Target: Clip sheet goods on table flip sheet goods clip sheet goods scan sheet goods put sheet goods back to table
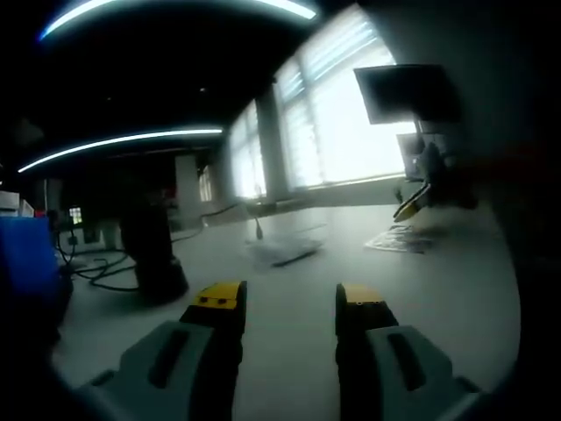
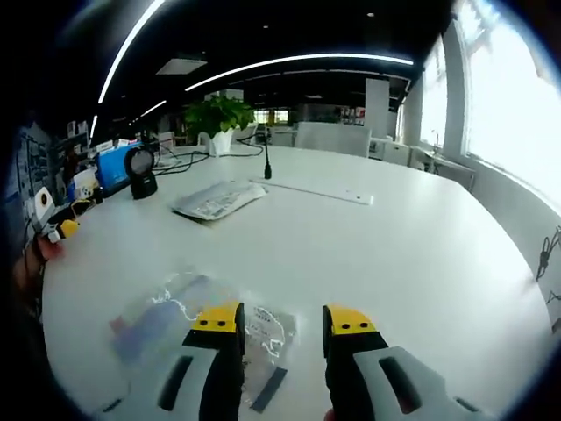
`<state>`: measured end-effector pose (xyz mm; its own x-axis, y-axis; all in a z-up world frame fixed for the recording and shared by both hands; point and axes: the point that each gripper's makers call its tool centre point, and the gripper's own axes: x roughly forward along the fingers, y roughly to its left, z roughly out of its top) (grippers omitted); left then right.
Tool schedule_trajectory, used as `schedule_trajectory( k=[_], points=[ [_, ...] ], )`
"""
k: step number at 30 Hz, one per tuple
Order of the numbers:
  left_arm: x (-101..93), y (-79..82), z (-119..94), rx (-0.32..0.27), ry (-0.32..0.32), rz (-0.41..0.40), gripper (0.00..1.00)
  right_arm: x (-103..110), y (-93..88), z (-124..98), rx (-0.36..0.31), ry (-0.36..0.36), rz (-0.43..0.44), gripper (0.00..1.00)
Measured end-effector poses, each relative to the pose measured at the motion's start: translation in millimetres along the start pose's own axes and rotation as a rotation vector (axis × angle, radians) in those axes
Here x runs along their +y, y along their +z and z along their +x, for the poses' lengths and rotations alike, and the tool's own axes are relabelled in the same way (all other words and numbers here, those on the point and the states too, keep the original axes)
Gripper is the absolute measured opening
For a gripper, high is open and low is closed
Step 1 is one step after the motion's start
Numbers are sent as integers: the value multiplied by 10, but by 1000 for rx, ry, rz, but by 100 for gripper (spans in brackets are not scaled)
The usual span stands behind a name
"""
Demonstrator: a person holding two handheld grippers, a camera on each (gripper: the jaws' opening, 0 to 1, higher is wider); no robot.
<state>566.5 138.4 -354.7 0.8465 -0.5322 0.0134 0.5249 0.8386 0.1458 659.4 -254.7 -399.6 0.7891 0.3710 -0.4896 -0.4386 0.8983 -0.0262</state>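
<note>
Two grippers, mine, left (image 1: 289, 303) and right (image 2: 282, 323), jaws parted, empty. Clear crinkled plastic sheet packet (image 2: 188, 320) beneath right: judged light, limp, slippery; clip its near edge.

In the left gripper view, the left gripper (image 1: 290, 303) rises from 6 o'clock, its two yellow-tipped fingers (image 1: 219, 296) parted with a clear gap, nothing between them. In the right gripper view, the right gripper (image 2: 282, 323) likewise rises from 6 o'clock, fingers (image 2: 348, 321) spread apart and empty. At 9 o'clock in that view, a hand (image 2: 35, 259) shows at the edge.
</note>
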Motion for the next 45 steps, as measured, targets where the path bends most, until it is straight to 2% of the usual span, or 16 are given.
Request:
schedule_trajectory(
  k=[8,10,11,13,15,19,23,30,33,35,40,45],
  points=[
    [-15,-11,14,8,-4,-4,33,-46,-50,96,19,21,-41,29],
    [-8,-6,12,5,-4,-15,33,8,-18,127,-4,57,66,28],
    [25,-13,13,3,-4,-21,33,5,-13,141,-5,68,70,28],
    [45,-16,16,2,-1,-31,33,-14,-39,166,12,58,27,27],
    [54,-18,19,1,-1,-39,33,4,-104,178,56,66,-41,25],
    [79,-21,19,0,7,-56,33,84,-171,192,83,87,-52,25],
    [87,-32,26,-2,5,-75,33,53,-153,206,80,83,-22,24],
    [59,-56,42,10,-2,-73,33,-48,-167,192,77,62,29,12],
    [67,-69,49,14,2,-75,33,-45,-171,189,66,54,23,10],
    [70,-82,55,19,3,-75,33,-32,-176,181,62,46,11,4],
    [64,-103,65,29,2,-71,33,-25,-181,179,32,50,39,0],
    [45,-120,74,41,-2,-64,33,-39,-169,184,17,32,57,0]
  ],
)
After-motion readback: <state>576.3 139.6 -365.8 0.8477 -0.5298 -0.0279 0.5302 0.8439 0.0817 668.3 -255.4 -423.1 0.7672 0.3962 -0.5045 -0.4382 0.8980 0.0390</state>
